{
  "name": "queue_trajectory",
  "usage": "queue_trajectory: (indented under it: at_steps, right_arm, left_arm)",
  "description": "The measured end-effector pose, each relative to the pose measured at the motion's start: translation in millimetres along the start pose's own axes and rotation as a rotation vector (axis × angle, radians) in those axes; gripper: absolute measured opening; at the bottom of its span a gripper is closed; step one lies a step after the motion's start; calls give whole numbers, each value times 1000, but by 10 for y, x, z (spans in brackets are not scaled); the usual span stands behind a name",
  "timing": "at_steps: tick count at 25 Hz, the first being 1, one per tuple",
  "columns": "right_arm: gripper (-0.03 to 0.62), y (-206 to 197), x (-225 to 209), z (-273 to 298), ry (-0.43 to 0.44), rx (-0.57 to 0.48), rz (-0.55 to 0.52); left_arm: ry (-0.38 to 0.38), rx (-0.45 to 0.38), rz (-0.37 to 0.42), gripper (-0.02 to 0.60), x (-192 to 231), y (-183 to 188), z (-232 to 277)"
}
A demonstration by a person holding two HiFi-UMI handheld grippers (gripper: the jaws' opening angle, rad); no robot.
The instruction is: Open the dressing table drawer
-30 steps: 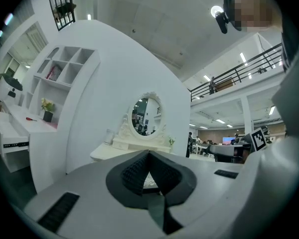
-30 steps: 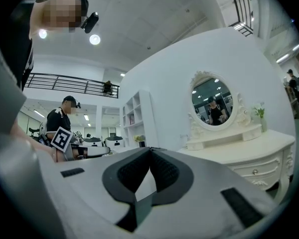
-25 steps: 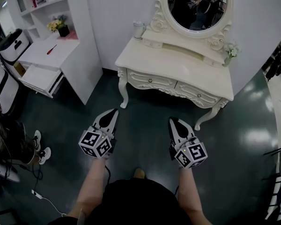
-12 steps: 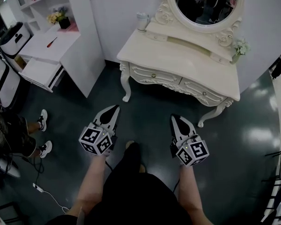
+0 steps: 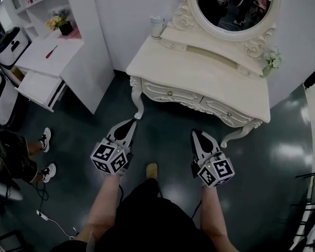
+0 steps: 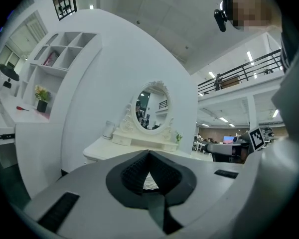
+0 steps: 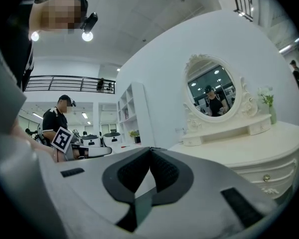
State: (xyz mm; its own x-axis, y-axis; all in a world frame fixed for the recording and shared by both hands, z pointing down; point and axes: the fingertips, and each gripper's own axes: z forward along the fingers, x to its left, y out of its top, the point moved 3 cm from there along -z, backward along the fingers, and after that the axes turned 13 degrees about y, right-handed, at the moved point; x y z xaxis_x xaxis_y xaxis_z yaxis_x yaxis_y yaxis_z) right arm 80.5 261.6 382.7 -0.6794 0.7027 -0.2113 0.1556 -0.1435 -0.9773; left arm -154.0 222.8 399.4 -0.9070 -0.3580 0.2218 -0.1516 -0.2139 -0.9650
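left gripper point(image 5: 128, 126) closed, right gripper point(image 5: 195, 135) closed, dressing table drawer point(image 5: 170, 93) unopened ahead

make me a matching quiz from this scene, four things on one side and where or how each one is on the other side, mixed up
Things:
1. oval mirror
2. cup
3. red screwdriver
4. drawers

Places or states:
A. lying on the white desk
B. shut, under the front edge of the tabletop
C. standing at the back left corner of the dressing table
D. upright at the back of the dressing table, in a carved frame

Pairs: 1-D, 2-C, 3-A, 4-B
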Motion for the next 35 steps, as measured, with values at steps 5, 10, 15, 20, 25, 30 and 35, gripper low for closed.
queue_trajectory:
  at_steps: [5,10,15,20,25,30,35]
  right_arm:
    - [6,121,-402,276,-19,0,-9]
    - [6,209,-703,585,-31,-6,-10]
    - [6,231,-939,829,-47,-5,-4]
    - [6,201,-1097,962,-80,8,3]
    - [6,212,-1181,1042,-105,7,4]
    - [6,148,-1213,1091,-115,19,30]
    - [6,57,-1221,1223,-98,49,37]
  left_arm:
    - [-24,0,1,12,81,120,518]
    - [-46,0,6,12,211,260,961]
    - [-73,10,13,12,300,313,1344]
    - [-104,28,16,12,368,288,1596]
    - [-123,27,1,12,433,286,1762]
    - [-123,46,-16,12,498,202,1782]
    - [-103,59,-38,12,626,111,1826]
